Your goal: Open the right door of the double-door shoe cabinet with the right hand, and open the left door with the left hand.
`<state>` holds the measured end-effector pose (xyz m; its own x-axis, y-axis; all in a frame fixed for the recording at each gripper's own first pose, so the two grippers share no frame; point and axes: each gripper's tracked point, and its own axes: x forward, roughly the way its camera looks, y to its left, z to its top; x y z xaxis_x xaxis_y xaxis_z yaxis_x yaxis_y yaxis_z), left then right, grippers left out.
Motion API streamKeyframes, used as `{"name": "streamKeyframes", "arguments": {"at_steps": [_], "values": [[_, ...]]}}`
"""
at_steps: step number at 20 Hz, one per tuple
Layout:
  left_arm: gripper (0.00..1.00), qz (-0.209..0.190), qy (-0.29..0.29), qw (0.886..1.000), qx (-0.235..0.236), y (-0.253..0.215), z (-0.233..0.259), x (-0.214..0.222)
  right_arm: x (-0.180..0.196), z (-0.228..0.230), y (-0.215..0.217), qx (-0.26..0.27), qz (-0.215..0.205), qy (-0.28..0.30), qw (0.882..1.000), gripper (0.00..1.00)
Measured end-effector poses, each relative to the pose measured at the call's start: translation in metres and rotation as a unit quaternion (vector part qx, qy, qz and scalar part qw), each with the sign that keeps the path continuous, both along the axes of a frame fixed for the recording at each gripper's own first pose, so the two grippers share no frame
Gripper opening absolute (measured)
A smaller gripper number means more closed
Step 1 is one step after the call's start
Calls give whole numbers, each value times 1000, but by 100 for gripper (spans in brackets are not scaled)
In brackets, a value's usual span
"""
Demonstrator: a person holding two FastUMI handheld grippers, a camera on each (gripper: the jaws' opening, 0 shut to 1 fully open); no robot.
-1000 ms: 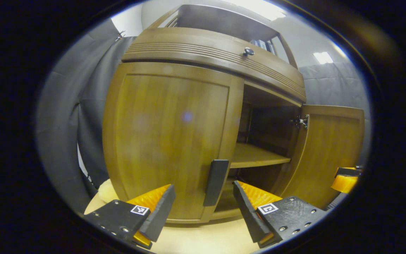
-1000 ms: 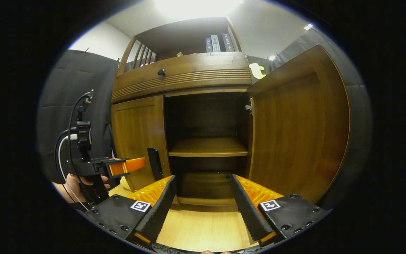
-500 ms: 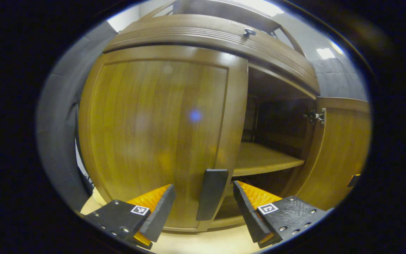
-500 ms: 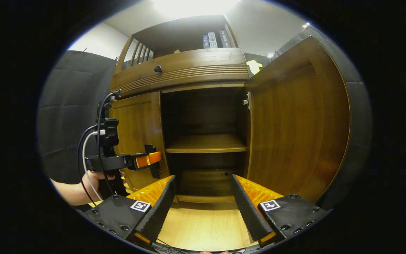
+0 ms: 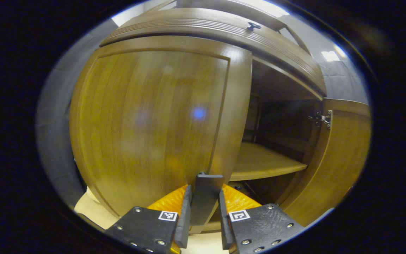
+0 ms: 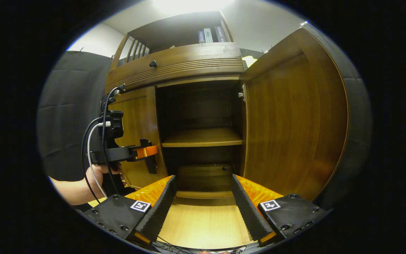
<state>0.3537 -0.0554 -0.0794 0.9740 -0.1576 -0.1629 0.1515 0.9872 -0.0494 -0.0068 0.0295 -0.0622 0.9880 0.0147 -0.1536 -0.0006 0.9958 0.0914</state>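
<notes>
In the left gripper view we have the left gripper (image 5: 203,215) at the bottom centre of the frame, its 2 fingers closed in on the dark upright handle (image 5: 204,201) of the left door (image 5: 153,120). The handle's long axis runs vertically, straight up between the jaws, and both pads appear to press its 2 flanks, so we judge the grasp made. The door fills the centre and left of the frame and looks shut or nearly so; its handle edge lies toward the middle of the cabinet, so its hinges should be on the far left, and we expect the coming pull to swing that edge out toward us and leftward. The left hand is plainly the nearer one for this.

In the right gripper view we see the same gripper at the left middle of the frame, held by a hand (image 6: 99,173), with its tips at the handle. Our right gripper (image 6: 203,208) sits at the bottom centre with its jaws wide apart, holding nothing and touching nothing. The right door (image 6: 294,120) stands swung open at the right of the frame, showing the inner shelf (image 6: 203,137), so we judge 1 of the 2 openings done.
</notes>
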Motion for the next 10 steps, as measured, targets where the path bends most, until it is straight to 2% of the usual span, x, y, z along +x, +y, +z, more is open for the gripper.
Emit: {"name": "streamKeyframes", "arguments": {"at_steps": [2,3,4,5,7,8,10], "values": [[35,7,0,999,32,0,-4,3,0,1,0,-1,-2,-3,1000,97],[31,7,-6,998,57,-1,-2,-2,0,1,0,-1,-3,-3,1000,93],[27,6,-9,998,69,-2,-2,0,-1,0,0,0,-4,-3,1000,100],[21,3,-11,998,64,-4,-1,0,-1,1,1,1,-4,-4,1000,97],[6,0,-4,998,56,-3,-2,-5,-3,1,3,1,-5,-5,1000,97],[6,1,-2,999,54,-1,-6,-2,-4,0,5,0,-4,-6,1000,93],[5,-1,-1,999,50,1,-5,-2,-4,1,7,-1,-2,-8,1000,93]]}}
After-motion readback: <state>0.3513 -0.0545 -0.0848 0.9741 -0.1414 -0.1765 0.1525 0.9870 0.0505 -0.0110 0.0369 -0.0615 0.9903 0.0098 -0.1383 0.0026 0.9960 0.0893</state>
